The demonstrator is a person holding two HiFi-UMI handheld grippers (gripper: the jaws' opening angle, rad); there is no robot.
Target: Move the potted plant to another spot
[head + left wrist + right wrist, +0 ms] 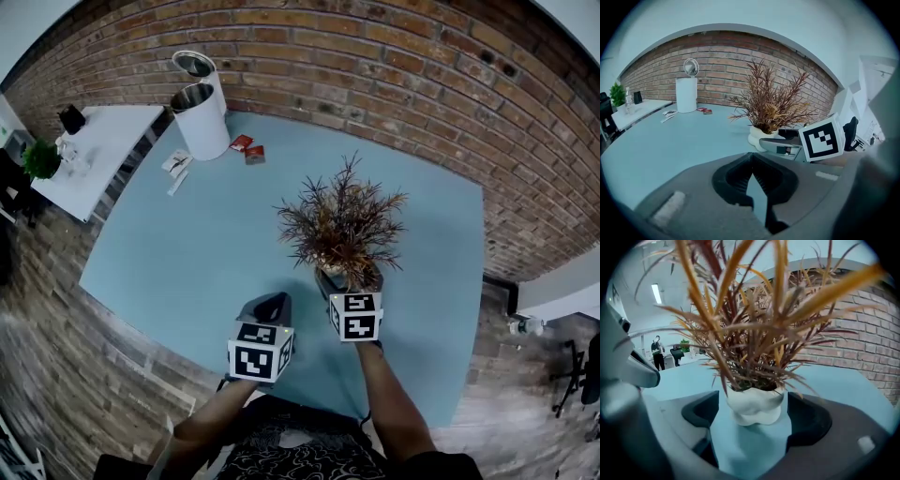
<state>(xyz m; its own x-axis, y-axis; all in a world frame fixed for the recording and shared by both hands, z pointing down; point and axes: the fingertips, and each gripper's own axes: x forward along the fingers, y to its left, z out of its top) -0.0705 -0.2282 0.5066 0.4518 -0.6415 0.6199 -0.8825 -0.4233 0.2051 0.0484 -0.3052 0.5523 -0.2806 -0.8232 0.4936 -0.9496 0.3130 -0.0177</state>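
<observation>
Brick wall (pixel 375 56) wraps the far side; a pale blue counter (pixel 187 262) fills the floor in front of you.

- Potted plant (pixel 342 230): upright on the counter, right of its middle and toward your edge. Dry reddish-brown leaves fan out over a lumpy white pot (pixel 754 404).
- Your right gripper (pixel 753 414): jaws spread wide, one on each side of the pot. The pot sits between the pads on the counter, with blue surface showing at its left flank and only a thin gap at its right. Nothing is gripped.
- Your left gripper (pixel 751 161): jaws closed tip to tip and empty, just left of the right one and a little nearer to you. From its view the plant is ahead and to the right.
- Far left corner of the counter: a white cylindrical bin (pixel 202 117) with its round lid tipped up. Two small red packets (pixel 248 150) and some white slips (pixel 176 164) lie near its foot, well apart from the plant.
- Off the counter to the left: a white side table (pixel 103 150) with a small green plant (pixel 40 159) at its end.
- A person (pixel 658 352) stands in the distance in the right gripper view.
</observation>
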